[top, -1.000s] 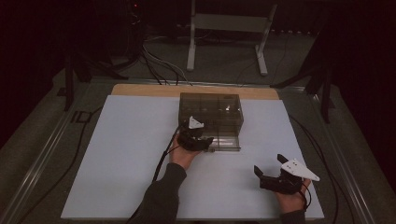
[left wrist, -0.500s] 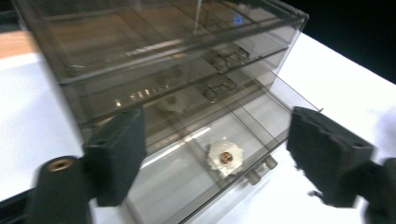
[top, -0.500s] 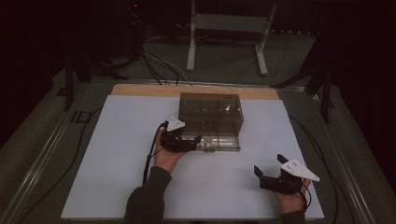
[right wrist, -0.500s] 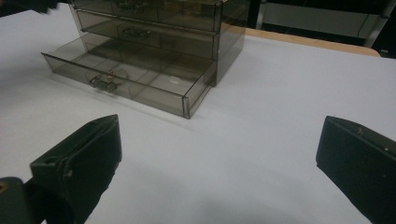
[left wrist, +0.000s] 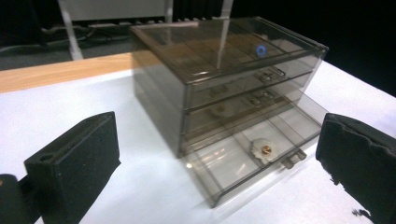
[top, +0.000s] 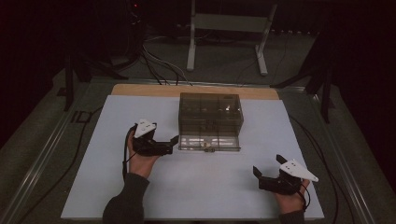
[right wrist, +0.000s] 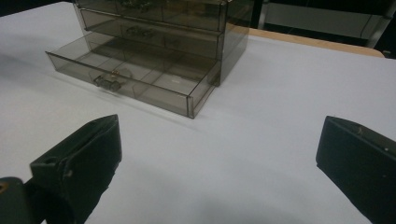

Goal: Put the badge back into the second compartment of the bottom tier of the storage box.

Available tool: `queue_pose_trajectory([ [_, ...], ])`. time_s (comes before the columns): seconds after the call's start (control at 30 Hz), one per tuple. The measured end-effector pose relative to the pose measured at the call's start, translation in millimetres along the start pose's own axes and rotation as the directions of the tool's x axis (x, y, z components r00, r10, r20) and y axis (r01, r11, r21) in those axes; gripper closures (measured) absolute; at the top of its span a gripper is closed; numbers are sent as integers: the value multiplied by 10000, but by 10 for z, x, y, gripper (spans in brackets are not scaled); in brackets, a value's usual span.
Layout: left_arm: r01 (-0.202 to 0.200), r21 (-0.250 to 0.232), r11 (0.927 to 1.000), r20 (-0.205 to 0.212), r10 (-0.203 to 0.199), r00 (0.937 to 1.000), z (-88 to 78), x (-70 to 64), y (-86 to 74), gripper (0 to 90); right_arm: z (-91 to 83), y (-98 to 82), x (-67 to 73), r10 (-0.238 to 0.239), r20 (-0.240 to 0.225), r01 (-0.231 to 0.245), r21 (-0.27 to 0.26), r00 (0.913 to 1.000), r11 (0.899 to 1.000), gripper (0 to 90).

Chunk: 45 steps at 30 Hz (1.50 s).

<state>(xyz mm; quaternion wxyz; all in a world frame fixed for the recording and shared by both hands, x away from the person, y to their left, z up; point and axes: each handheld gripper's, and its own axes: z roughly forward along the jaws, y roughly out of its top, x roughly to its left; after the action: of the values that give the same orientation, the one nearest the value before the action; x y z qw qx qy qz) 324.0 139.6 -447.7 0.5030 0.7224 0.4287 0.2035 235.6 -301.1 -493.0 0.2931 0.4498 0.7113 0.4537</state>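
Smoky clear plastic makes up the drawer box (top: 210,120), which stands toward the far middle of the white worktop (top: 116,186) with its bottom drawer (top: 209,142) pulled out toward the person. From the high view, the left tongs (top: 173,142) sit just left of that open drawer, near its front corner and pointing at it, while the right tongs (top: 267,169) rest well apart from the box, off to its near right. The left gripper view adds what the overhead picture leaves too small to read: a small white flower-shaped piece (left wrist: 265,150) with a gold centre lying in the open drawer (left wrist: 254,151) close behind its front wall, and a blue ring (left wrist: 260,50) under the box's top. The left tongs (left wrist: 219,154) have just been opening and stand wide, nothing between them. The right gripper view looks at the box (right wrist: 187,28) from the other side, showing the drawer's front handle (right wrist: 107,83) and the dividers inside; the right tongs (right wrist: 219,156) are spread wide over bare worktop, holding nothing.
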Motion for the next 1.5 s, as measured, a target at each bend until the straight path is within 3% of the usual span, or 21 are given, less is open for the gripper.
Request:
queue_pose_trajectory([
  [0.27,-258,-73,9996,-245,256,9994,-213,137,-82,4,3,0,11,-41,-37,41,-25,10000,10000,7],
  [0.63,-189,-680,9975,-740,139,9972,-478,292,-214,5,3,2,31,-69,-107,68,-45,9999,10000,6],
  [0.9,-160,-940,9954,-839,81,9964,-592,352,-295,6,1,3,38,-74,-138,73,-85,9999,9999,6],
  [1.2,-207,-840,9963,-1327,94,9911,-679,389,-426,6,-2,4,47,-96,-181,93,-118,9998,9999,6],
  [1.5,-215,-869,9960,-1816,54,9834,-796,418,-694,6,8,7,56,-75,-264,72,-128,9996,9999,6],
])
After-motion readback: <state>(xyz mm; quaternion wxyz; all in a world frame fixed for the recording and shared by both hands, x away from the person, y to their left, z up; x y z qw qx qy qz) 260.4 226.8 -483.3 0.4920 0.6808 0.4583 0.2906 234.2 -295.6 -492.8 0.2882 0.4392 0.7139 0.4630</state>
